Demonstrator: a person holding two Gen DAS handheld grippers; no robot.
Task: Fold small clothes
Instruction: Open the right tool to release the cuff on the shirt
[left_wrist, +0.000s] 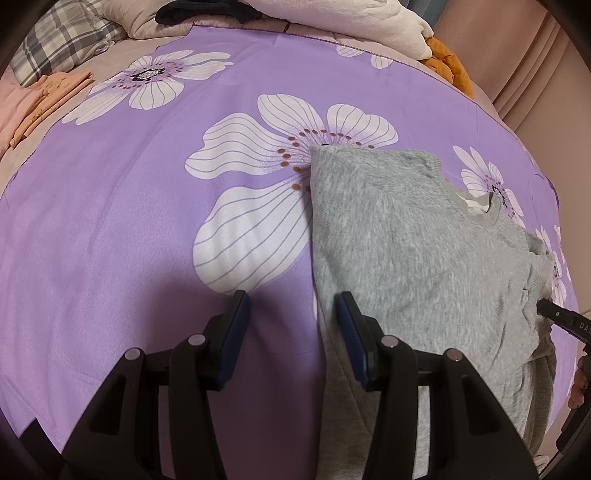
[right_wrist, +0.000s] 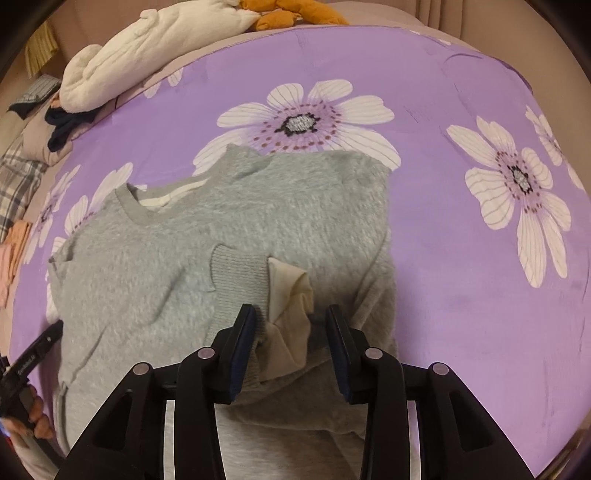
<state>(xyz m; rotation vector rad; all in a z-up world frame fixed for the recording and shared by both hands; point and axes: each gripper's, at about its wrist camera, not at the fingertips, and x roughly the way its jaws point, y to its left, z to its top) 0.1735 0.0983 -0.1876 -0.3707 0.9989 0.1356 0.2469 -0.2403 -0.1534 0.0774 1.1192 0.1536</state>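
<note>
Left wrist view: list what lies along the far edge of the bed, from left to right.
Plaid pillow → dark garment → white blanket → orange cloth.

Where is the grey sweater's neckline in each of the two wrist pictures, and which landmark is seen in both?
Left wrist view: the neckline is right of centre, on the grey sweater.
Right wrist view: the neckline is left of centre, above the folded sleeve cuff.
Shared landmark: the orange garment at the bed's far edge.
</note>
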